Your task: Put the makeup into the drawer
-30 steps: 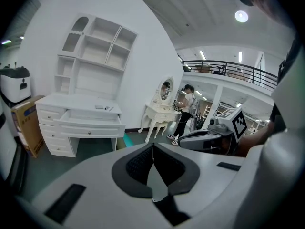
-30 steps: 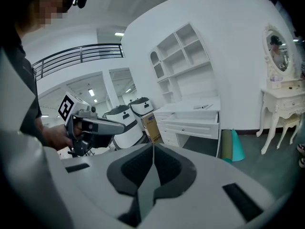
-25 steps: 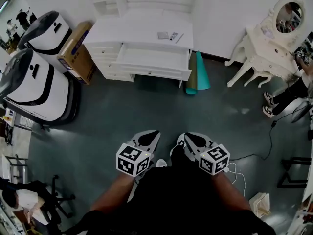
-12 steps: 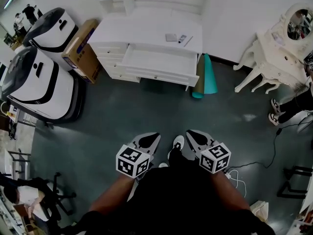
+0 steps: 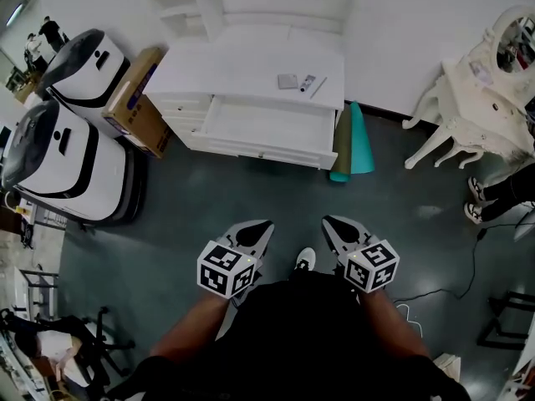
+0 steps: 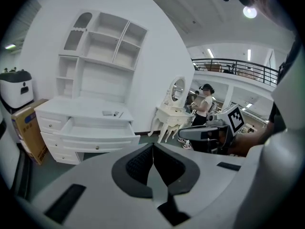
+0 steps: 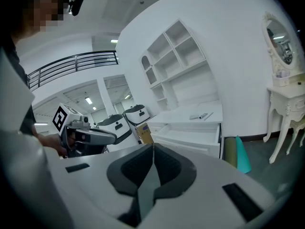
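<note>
The makeup lies on top of a white desk (image 5: 242, 61): a small grey compact (image 5: 287, 81), a short tube (image 5: 308, 83) and a thin pencil (image 5: 318, 88). Below them the desk's wide drawer (image 5: 267, 125) stands pulled open. My left gripper (image 5: 261, 226) and right gripper (image 5: 332, 222) are held side by side over the dark floor, well short of the desk, both shut with nothing in them. The left gripper view shows the drawer (image 6: 97, 128) and the makeup (image 6: 110, 113) far ahead. The right gripper view shows the drawer (image 7: 188, 132) and the makeup (image 7: 200, 116).
Two white machines (image 5: 67, 149) and a cardboard box (image 5: 138, 98) stand left of the desk. Rolled teal and olive mats (image 5: 351, 140) lean at its right end. A white vanity table (image 5: 493, 90) and a person's feet (image 5: 485, 199) are at the right. A cable (image 5: 451, 282) crosses the floor.
The desk and its open drawer have come nearer and slid lower in the head view as both grippers moved forward together. Both stay shut and empty.
</note>
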Available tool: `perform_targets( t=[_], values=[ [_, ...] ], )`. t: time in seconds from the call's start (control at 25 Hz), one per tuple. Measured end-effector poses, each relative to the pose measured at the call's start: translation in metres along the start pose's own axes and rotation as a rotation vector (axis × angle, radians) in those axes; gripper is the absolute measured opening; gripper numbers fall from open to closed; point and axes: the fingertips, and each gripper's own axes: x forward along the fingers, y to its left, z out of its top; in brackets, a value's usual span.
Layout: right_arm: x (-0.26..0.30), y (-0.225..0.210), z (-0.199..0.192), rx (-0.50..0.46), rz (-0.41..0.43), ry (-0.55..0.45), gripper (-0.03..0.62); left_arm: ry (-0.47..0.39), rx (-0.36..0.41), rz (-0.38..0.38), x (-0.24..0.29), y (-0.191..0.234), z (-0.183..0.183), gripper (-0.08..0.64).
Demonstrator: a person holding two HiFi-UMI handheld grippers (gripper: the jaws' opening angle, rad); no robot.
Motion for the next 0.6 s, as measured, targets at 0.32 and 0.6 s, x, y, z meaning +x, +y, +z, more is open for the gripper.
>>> perform_targets(
  t=[0.32,0.6],
  values=[
    [0.026,-0.053,0.031,0.002,0.025,0.011,0.028,-0.007,0.004,0.018,0.052,0.016,0.044,0.011],
    [0.039,-0.085,0.041,0.013,0.058,0.017,0.028,-0.002,-0.005,0.064,0.083,0.029,0.060,0.011]
  ],
)
